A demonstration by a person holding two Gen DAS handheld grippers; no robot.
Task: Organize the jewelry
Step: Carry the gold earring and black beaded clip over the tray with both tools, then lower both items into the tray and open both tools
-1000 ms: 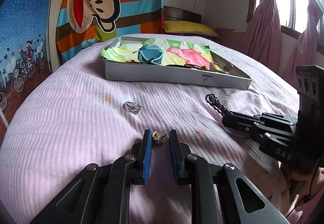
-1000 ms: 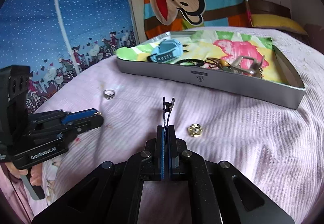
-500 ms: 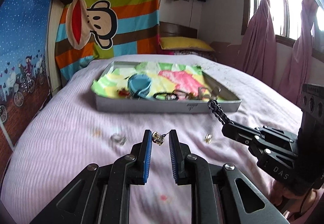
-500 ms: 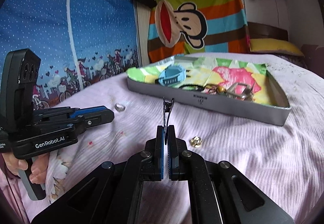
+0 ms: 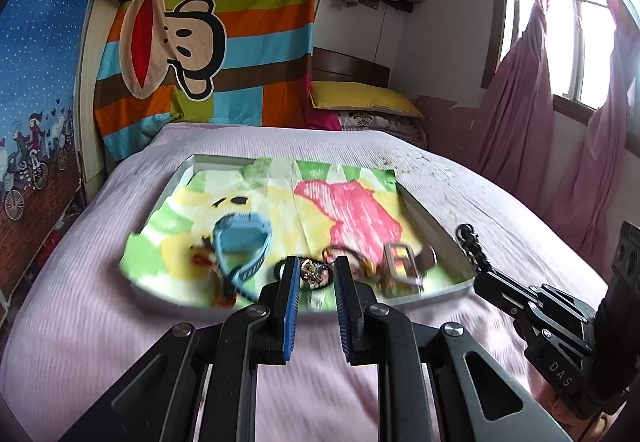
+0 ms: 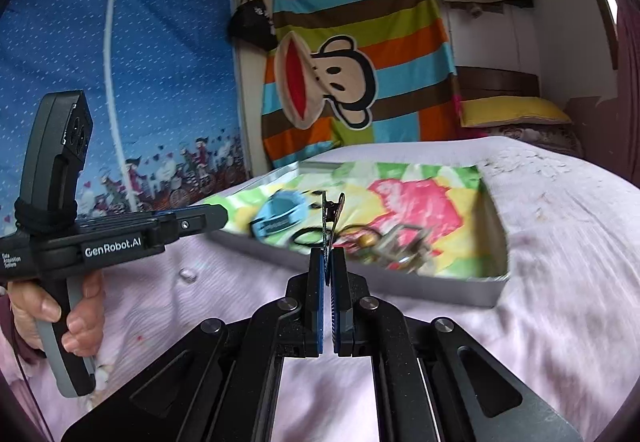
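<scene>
My left gripper [image 5: 315, 269] is shut on a small gold charm [image 5: 311, 271], held above the near edge of the grey tray [image 5: 436, 230]. My right gripper [image 6: 329, 258] is shut on a black chain piece [image 6: 331, 214], which sticks up from the pads; it also shows in the left wrist view [image 5: 472, 248]. The tray [image 6: 494, 226] is lined with bright paper and holds a blue watch [image 5: 240, 238], a black ring band, a buckle [image 5: 400, 262] and other pieces. A small silver ring [image 6: 187, 274] lies on the bed.
The tray sits on a pink bed cover [image 5: 100, 322]. A striped monkey blanket [image 5: 200, 42] hangs behind, a yellow pillow [image 5: 360, 98] lies at the bed head, and pink curtains [image 5: 520, 102] hang at the right. The person's hand [image 6: 52, 314] holds the left gripper.
Both grippers have risen and moved forward toward the tray with their pieces. The left gripper now hangs over the tray's near edge; the ring on the bed is behind it.
</scene>
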